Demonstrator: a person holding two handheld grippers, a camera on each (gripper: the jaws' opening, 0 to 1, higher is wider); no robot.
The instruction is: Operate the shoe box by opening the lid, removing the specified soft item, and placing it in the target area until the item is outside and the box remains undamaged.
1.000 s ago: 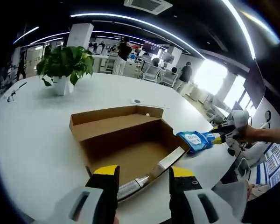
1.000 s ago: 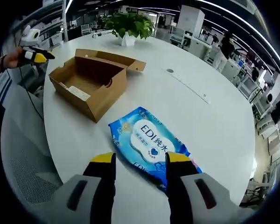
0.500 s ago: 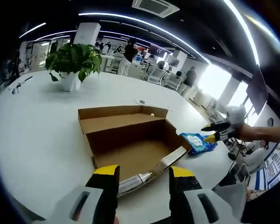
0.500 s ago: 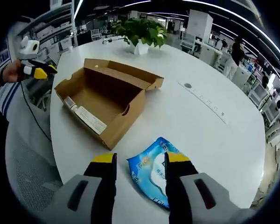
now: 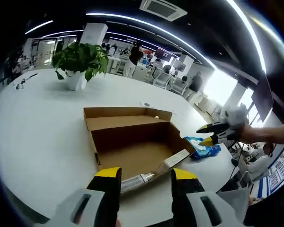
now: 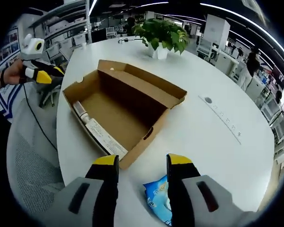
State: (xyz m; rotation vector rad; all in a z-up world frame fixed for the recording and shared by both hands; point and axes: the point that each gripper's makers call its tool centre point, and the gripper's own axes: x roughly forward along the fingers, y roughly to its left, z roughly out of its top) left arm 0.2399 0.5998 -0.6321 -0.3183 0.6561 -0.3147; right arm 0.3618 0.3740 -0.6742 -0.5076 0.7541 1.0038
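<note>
wet-wipes pack (image 6: 158,206), blue, lies flat on the white table (image 6: 217,156) just beside the open shoe box (image 6: 123,113), outside it. judged soft, light, slick plastic film; it would sag if pinched at one corner, so a hold across a sealed edge looks best. box reads as thin cardboard, easy to dent.

right gripper (image 6: 142,168) has its jaws apart, holding nothing, with the pack just beyond and between its tips. in the left gripper view the left gripper (image 5: 143,177) is also spread and empty, at the box's near wall, well apart from the pack (image 5: 202,147).
</note>
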